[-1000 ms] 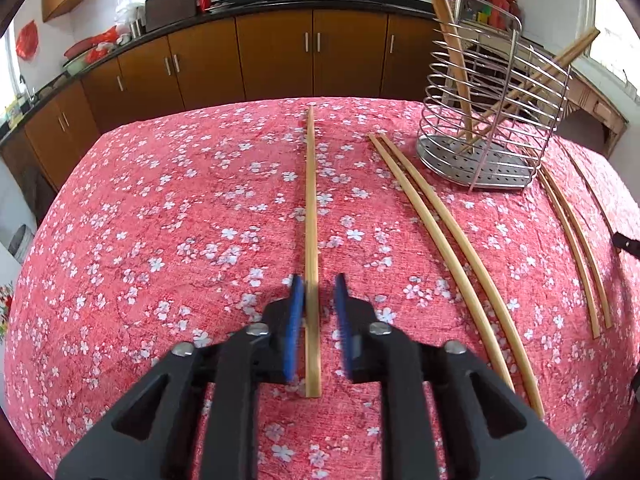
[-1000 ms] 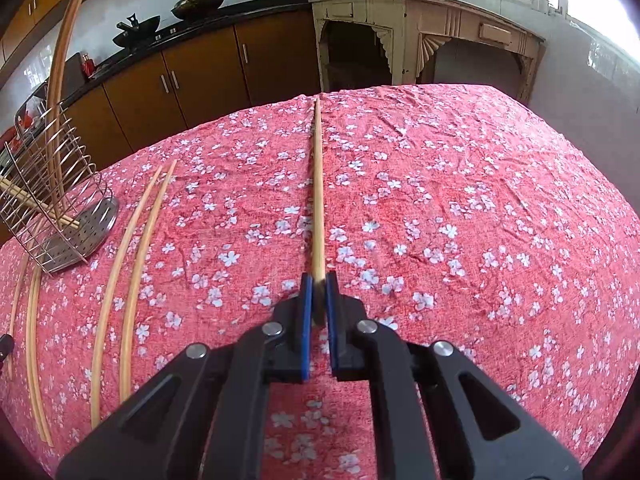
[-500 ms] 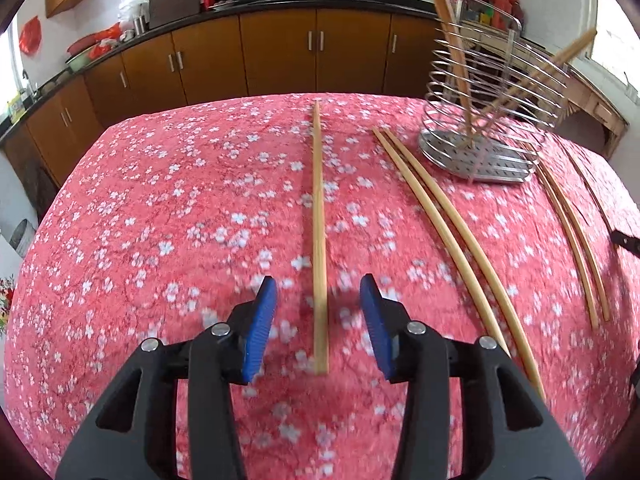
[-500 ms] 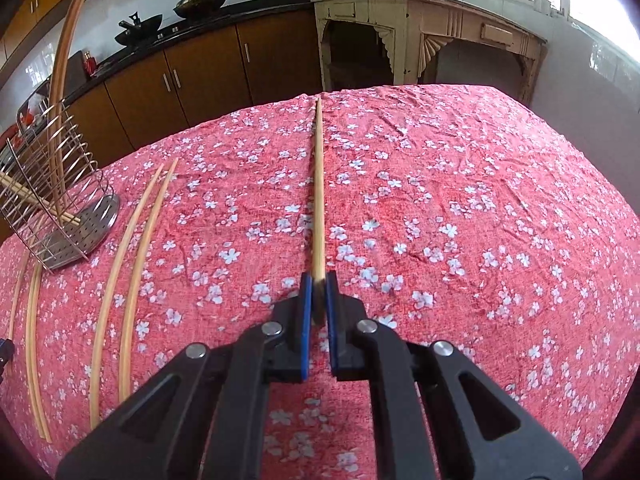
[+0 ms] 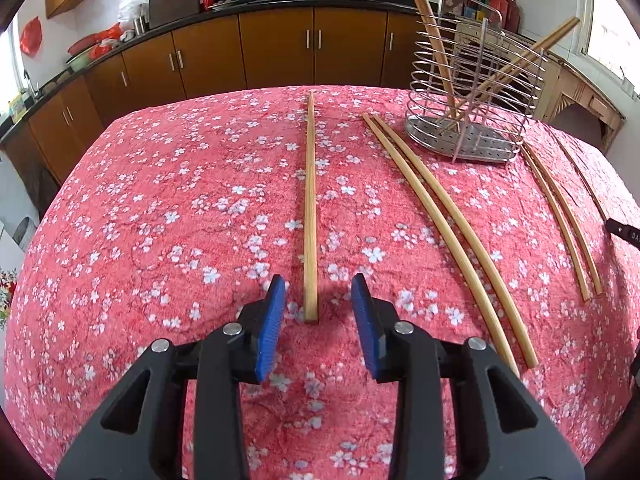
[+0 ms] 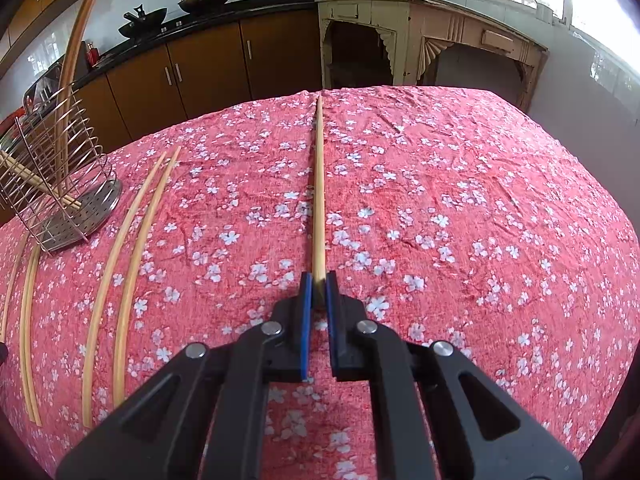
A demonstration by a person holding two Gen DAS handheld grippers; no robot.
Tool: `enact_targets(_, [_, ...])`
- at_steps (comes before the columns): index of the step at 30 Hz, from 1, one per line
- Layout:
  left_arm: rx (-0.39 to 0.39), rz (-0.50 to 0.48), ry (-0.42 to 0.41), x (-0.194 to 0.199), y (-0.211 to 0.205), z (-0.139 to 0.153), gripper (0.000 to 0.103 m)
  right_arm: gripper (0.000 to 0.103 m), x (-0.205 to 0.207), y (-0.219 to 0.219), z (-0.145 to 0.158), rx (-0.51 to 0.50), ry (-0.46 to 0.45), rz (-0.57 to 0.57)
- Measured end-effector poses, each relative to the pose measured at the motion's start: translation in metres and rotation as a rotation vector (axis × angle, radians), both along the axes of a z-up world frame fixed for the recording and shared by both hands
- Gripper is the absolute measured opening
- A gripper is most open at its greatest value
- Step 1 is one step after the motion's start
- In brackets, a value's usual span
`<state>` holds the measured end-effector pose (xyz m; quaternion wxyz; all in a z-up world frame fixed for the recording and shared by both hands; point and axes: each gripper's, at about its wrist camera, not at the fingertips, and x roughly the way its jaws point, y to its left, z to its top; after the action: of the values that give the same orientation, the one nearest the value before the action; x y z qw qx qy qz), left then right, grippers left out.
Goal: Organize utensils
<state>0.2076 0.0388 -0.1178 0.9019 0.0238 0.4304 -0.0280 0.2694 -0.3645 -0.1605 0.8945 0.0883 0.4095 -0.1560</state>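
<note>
A long wooden chopstick (image 5: 309, 200) lies on the red floral tablecloth, pointing away from me. My left gripper (image 5: 319, 300) is open, its blue pads on either side of the stick's near end, not touching it. My right gripper (image 6: 319, 286) is shut on another chopstick (image 6: 318, 184) that points straight ahead over the cloth. A wire utensil holder (image 5: 472, 92) stands at the far right with several chopsticks leaning in it; it also shows in the right wrist view (image 6: 52, 176).
Two chopstick pairs lie loose on the cloth, one (image 5: 440, 208) just left of the holder and one (image 5: 560, 216) to its right. The table (image 5: 140, 200) drops off at its far edge toward brown kitchen cabinets (image 5: 276, 48). A pale sideboard (image 6: 420, 36) stands beyond.
My left gripper opened, let go of its chopstick, and drew back toward the stick's near end. The stick now rests on the cloth. My right gripper stayed shut on its chopstick.
</note>
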Motion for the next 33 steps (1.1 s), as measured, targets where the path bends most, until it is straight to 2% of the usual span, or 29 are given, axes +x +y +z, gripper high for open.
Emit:
enact_targets(2, [0.005,0.001,0.000,-0.003,-0.001,0.000,0.032,0.008,0.000,0.000,0.000,-0.002,0.001,0.000])
enact_targets(6, [0.007,0.021,-0.002,-0.007,0.001,0.000,0.018,0.008,-0.001,0.002,0.000,0.000,0.000,0.001])
enact_targets(11, [0.026,0.007,-0.003,-0.015,-0.002,0.000,0.007,0.008,-0.001,0.001,0.000,0.002,-0.002,0.002])
enact_targets(14, [0.040,-0.014,-0.004,-0.016,-0.004,0.000,0.007,0.008,-0.006,-0.002,0.003,0.012,-0.019,-0.006])
enact_targets(16, [0.024,-0.019,-0.009,-0.016,-0.002,0.001,0.007,0.008,-0.013,0.000,0.010,-0.015,-0.053,0.000])
enact_targets(18, [0.007,-0.021,-0.040,-0.020,0.003,0.008,0.007,0.008,-0.021,0.003,0.020,-0.050,-0.096,0.004])
enact_targets(25, [-0.028,-0.016,-0.246,-0.041,0.015,0.057,0.007,0.008,-0.049,0.013,0.071,-0.160,-0.277,0.014])
enact_targets(28, [-0.047,-0.002,-0.342,-0.048,0.020,0.080,0.007,0.008,-0.057,0.017,0.091,-0.180,-0.340,0.023])
enact_targets(33, [-0.075,0.016,-0.449,-0.055,0.020,0.108,0.007,0.008,-0.064,0.020,0.114,-0.195,-0.411,0.037])
